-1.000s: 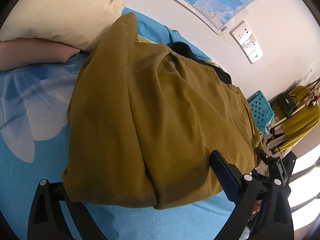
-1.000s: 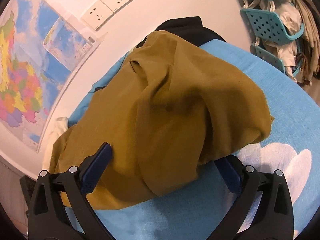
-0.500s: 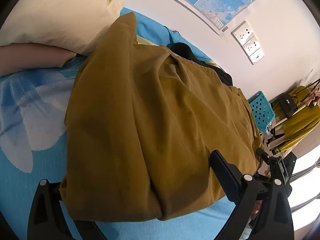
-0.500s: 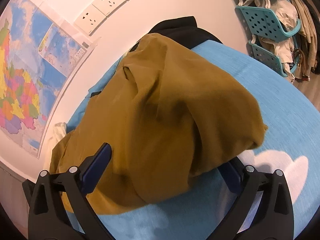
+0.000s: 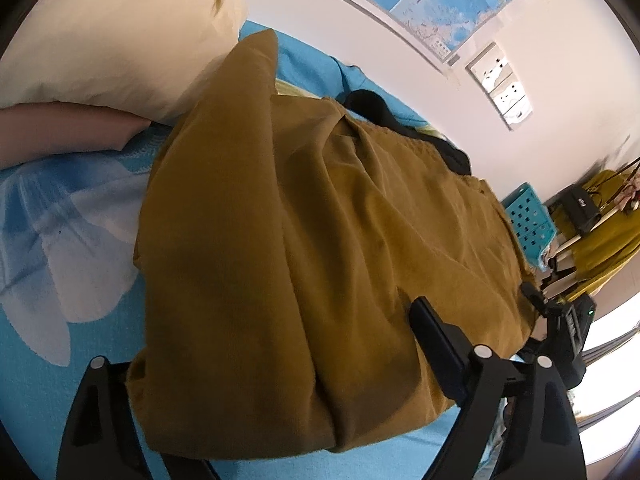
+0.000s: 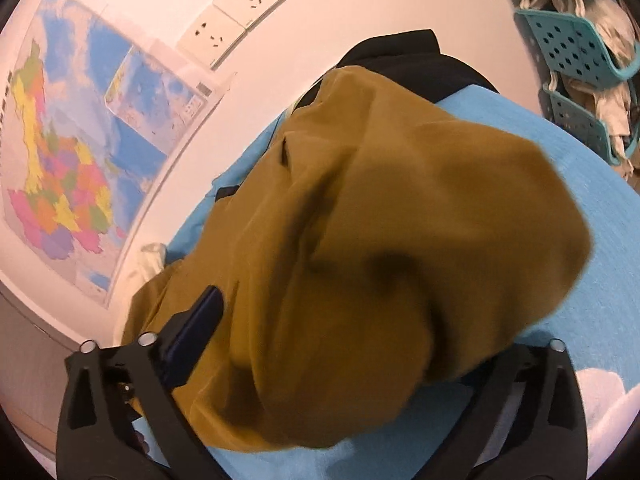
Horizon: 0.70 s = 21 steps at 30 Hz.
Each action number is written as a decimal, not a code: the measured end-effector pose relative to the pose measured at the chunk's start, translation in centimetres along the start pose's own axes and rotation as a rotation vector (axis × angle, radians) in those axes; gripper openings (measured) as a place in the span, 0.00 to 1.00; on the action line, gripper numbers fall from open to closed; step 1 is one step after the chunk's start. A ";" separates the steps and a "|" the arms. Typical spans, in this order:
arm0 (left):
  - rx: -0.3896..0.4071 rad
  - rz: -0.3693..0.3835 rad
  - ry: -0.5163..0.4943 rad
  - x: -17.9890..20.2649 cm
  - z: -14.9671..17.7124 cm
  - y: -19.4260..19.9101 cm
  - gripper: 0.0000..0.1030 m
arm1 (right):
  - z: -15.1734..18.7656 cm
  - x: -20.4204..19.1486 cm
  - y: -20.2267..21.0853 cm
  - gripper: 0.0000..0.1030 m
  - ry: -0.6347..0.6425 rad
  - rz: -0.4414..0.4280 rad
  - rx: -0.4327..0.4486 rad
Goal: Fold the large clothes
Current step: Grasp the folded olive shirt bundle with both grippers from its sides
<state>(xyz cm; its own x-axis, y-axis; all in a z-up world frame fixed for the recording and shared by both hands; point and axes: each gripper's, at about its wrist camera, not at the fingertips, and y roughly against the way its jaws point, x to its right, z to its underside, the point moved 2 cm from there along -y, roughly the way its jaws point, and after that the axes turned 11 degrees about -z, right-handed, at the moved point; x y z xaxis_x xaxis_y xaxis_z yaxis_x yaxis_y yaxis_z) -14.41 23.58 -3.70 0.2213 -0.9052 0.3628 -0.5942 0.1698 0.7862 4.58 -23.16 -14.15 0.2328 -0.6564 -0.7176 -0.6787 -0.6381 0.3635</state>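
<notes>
A large mustard-brown garment [image 5: 320,264] lies folded in a thick bundle on the blue bed sheet [image 5: 36,380]. My left gripper [image 5: 276,360] is open, its fingers [image 5: 436,332] straddling the near end of the bundle; the left finger is hidden under the cloth. In the right wrist view the same garment [image 6: 380,272] fills the middle. My right gripper [image 6: 360,340] is open around its other end, with one blue pad [image 6: 200,316] showing at the left and the right finger hidden under the cloth.
A cream pillow [image 5: 120,32] and a pink pillow [image 5: 60,132] lie at the bed's head. A black garment [image 6: 408,56] lies against the wall. Teal baskets [image 6: 576,40] with clothes stand at the bed's side. A map [image 6: 72,160] and sockets [image 6: 248,4] are on the wall.
Both grippers have pushed further in around the bundle's ends, and the cloth now covers more of the fingers. The right wrist view has tilted and moved closer.
</notes>
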 end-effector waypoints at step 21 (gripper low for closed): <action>0.002 -0.080 -0.037 1.0 -0.2 -0.7 0.93 | -0.2 -0.4 -1.1 0.96 0.050 0.042 -0.033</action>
<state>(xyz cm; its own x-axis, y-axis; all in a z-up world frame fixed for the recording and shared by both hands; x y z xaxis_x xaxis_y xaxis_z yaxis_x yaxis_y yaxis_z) -13.59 22.61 -3.77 0.2395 -0.9296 0.2800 -0.5771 0.0956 0.8111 5.39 -22.26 -14.13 0.2393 -0.7015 -0.6712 -0.6658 -0.6218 0.4125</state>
